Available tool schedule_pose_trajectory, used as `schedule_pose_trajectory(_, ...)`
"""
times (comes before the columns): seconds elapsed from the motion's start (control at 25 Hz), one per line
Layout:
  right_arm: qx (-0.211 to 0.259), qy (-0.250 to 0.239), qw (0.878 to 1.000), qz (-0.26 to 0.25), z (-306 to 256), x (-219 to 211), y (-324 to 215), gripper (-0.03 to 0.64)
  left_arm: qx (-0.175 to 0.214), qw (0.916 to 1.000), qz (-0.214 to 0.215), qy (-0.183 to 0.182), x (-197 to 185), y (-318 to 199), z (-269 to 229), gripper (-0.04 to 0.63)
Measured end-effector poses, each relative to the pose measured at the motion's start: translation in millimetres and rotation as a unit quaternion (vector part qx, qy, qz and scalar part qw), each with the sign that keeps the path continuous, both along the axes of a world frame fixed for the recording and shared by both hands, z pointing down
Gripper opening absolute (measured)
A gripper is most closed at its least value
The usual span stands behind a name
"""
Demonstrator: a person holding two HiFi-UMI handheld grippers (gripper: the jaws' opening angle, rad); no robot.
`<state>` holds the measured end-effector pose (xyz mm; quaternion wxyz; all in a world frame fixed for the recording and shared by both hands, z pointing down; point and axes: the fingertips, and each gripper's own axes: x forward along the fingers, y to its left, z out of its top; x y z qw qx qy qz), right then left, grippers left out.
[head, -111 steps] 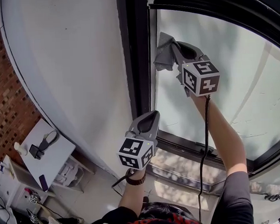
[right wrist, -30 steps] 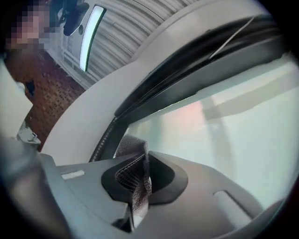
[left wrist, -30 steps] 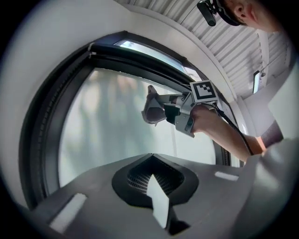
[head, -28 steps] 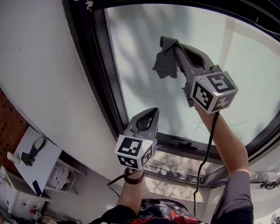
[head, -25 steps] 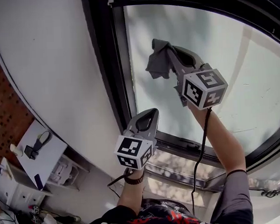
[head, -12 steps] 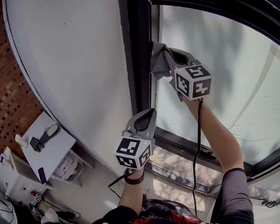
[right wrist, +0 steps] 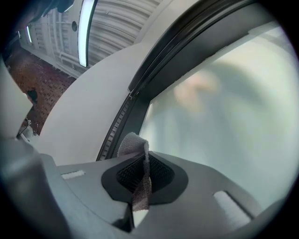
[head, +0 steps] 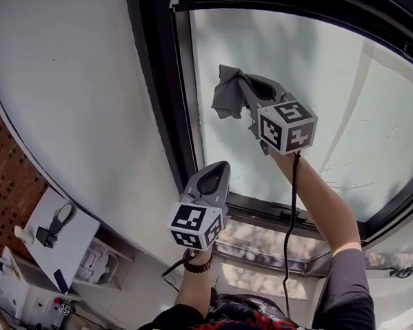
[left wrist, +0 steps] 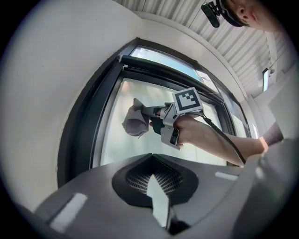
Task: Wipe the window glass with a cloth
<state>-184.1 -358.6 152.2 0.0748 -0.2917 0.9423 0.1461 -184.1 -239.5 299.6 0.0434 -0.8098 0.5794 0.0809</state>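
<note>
Where our right gripper (head: 240, 90) pinched the grey cloth (head: 225, 101), pointing up-left at the window glass (head: 340, 78), we noted our left gripper (head: 220, 168) closed, empty.

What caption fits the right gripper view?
Grey cloth clamped in the right gripper, facing the window glass beside its dark frame.

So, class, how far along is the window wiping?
Done: the right tool has the cloth clamped. In hand: cloth held up at the window glass near its left frame. Left: no visible wiped patch, so the pane may remain; left tool shut, empty.
</note>
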Motion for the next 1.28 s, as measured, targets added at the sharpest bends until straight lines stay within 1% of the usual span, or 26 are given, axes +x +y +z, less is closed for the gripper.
schedule_pose_trajectory(0.24, 0.006, -0.017, 1.000, 0.025, -2, 51, -2, 0.017, -0.001, 0.9995, 0.030, -0.005, 35, -5, 0, 0.000)
schedule_pose_trajectory(0.36, 0.005, -0.021, 0.999, 0.049, -2, 83, -4, 0.017, -0.003, 0.9986, 0.052, -0.010, 58, -8, 0, 0.000)
schedule_pose_trajectory(0.52, 0.011, -0.034, 0.996, 0.082, -3, 134, -6, 0.017, -0.002, 0.9963, 0.084, -0.019, 96, -11, -3, 0.000)
schedule_pose_trajectory(0.64, 0.014, -0.043, 0.993, 0.112, -1, 180, -10, 0.017, -0.007, 0.9933, 0.112, -0.029, 128, -14, -1, 0.000)
schedule_pose_trajectory(0.8, 0.010, -0.044, 0.987, 0.152, 1, 242, -9, 0.017, -0.004, 0.9899, 0.137, -0.033, 170, -14, -4, 0.000)
schedule_pose_trajectory(0.96, 0.016, -0.038, 0.979, 0.199, 6, 309, -4, 0.017, -0.003, 0.9848, 0.169, -0.037, 215, -14, -4, 0.000)
schedule_pose_trajectory(1.08, 0.004, -0.050, 0.971, 0.234, 10, 367, -3, 0.017, -0.002, 0.9807, 0.191, -0.040, 247, -12, -3, 0.000)
schedule_pose_trajectory(1.2, -0.008, -0.057, 0.959, 0.276, 15, 432, -1, 0.017, 0.000, 0.9766, 0.211, -0.042, 279, -11, -2, 0.000)
schedule_pose_trajectory(1.28, -0.011, -0.057, 0.949, 0.309, 18, 475, 3, 0.017, 0.001, 0.9741, 0.222, -0.043, 298, -10, -1, 0.000)
